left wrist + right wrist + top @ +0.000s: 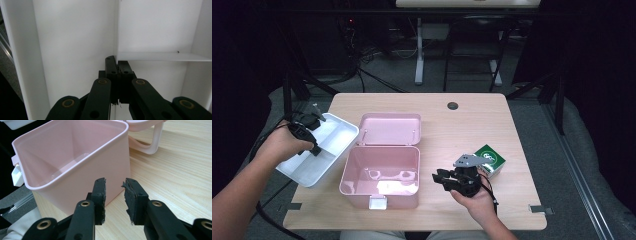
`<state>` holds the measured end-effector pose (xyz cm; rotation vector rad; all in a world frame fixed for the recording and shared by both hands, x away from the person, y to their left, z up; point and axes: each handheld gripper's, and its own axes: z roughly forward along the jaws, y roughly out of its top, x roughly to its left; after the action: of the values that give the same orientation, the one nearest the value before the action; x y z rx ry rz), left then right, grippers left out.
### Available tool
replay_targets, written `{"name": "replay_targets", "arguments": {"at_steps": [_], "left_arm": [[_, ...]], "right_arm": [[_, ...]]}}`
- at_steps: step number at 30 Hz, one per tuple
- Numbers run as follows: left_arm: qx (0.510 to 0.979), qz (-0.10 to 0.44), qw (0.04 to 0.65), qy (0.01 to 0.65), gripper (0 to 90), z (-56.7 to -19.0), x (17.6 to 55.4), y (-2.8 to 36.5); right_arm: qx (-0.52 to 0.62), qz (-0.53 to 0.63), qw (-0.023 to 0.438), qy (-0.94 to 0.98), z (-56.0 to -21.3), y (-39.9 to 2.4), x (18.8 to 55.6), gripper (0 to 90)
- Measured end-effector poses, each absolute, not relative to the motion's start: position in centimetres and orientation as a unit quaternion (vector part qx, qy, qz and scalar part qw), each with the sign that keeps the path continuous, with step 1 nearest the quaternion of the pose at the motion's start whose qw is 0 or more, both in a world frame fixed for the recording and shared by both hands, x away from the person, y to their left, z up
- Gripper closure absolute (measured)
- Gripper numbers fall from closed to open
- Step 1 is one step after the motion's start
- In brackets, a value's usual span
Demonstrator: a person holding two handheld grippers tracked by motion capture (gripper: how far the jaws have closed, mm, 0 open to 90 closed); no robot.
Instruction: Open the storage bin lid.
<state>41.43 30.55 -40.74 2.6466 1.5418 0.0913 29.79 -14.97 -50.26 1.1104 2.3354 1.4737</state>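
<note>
A white divided tray (337, 131) lies tilted over the table's left edge. My left gripper (316, 148) reaches down into it. In the left gripper view the left gripper (117, 65) is shut on the thin upright divider of the tray (75, 37). An open pink box (379, 172) stands at the front middle, its lid (391, 129) laid back behind it. My right gripper (438, 178) sits just right of the box and points at it. In the right gripper view the right gripper (114, 192) is open with nothing between its jaws, close to the wall of the pink box (75, 157).
A small green and white carton (490, 159) stands behind my right hand. The box lid's handle (151, 143) rests on the wooden table (472, 125). A round cable hole (452, 106) is near the far edge. The white latch (377, 202) faces the front edge.
</note>
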Motion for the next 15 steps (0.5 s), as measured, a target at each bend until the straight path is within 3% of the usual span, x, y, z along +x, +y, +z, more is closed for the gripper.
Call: {"name": "replay_targets", "arguments": {"at_steps": [15], "left_arm": [[0.848, 0.014, 0.039, 0.529, 89.4, -43.3, 41.9, 32.1]], "right_arm": [[0.377, 0.497, 0.086, 0.777, -50.1, -15.8, 29.6, 70.2]]}}
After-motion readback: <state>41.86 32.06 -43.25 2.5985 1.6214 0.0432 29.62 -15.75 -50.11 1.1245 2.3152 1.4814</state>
